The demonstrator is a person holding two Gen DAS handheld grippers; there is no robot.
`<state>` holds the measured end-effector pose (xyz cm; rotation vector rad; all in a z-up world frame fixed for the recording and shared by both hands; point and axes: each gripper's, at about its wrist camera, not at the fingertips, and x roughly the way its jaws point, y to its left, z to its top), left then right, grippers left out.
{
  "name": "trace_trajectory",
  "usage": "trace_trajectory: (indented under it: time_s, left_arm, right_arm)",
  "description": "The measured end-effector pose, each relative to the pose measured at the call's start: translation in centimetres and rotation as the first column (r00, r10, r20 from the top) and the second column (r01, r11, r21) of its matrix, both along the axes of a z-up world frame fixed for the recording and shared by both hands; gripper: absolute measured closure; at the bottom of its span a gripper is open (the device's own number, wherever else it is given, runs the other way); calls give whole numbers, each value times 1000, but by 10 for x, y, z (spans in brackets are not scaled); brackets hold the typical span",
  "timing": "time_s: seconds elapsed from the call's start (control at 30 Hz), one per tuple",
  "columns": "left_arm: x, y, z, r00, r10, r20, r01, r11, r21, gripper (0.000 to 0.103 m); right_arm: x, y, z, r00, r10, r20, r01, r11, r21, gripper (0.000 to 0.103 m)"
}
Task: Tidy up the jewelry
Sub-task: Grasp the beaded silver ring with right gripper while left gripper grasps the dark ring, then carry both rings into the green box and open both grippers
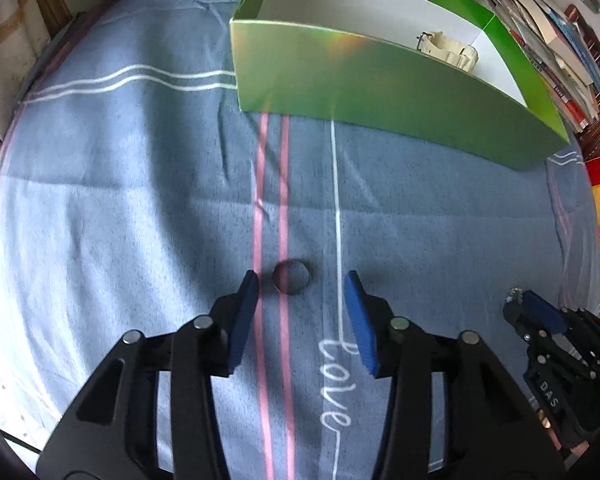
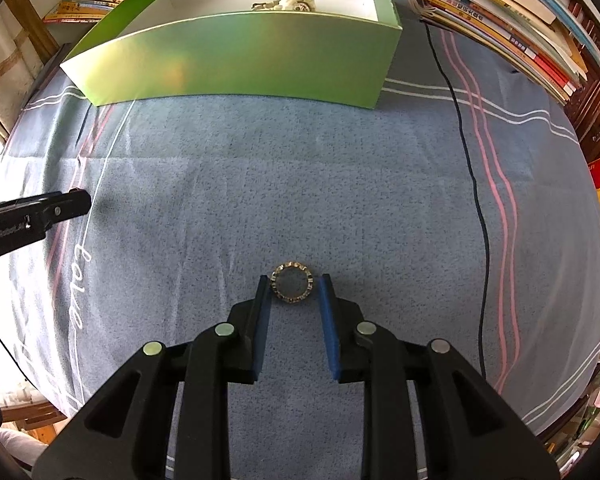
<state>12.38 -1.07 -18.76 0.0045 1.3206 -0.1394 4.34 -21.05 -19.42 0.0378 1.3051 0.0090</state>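
The right gripper (image 2: 293, 289), black with blue-padded fingers (image 2: 262, 312), stands open around a small gold ring set with stones (image 2: 291, 288), which lies flat on the grey-blue striped cloth (image 2: 340, 184). Farther back sits an open green cardboard box (image 2: 236, 64) holding a cream-coloured watch (image 2: 290, 3). The left gripper (image 2: 74, 202) enters from the left edge.

Bright daylight, coming from the left side. Rainbow glare on green box (image 1: 380, 80) front wall. Soft shadows on blue cloth (image 2: 260, 200). Strong fisheye bending + dark corners; left-wrist pic slightly blurry.
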Motion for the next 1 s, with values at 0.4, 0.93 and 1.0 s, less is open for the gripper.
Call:
trace_trajectory:
  time_s: [0.4,0.93,1.0]
  left_arm:
    - [-11,-16,-1,999,-22,41,18,996,86,82]
    - [-30,5,22,998,-29,62,25,998,61,82]
    - [-34,5,27,997,-35,75,29,997,69,82]
  right_arm:
    - [-5,13,4,1000,21,20,-20,1000,-10,82]
    - [-8,14,17,999,-8,38,9,1000,-17,82]
    - [-7,13,18,999,-6,46,7,1000,-13,82]
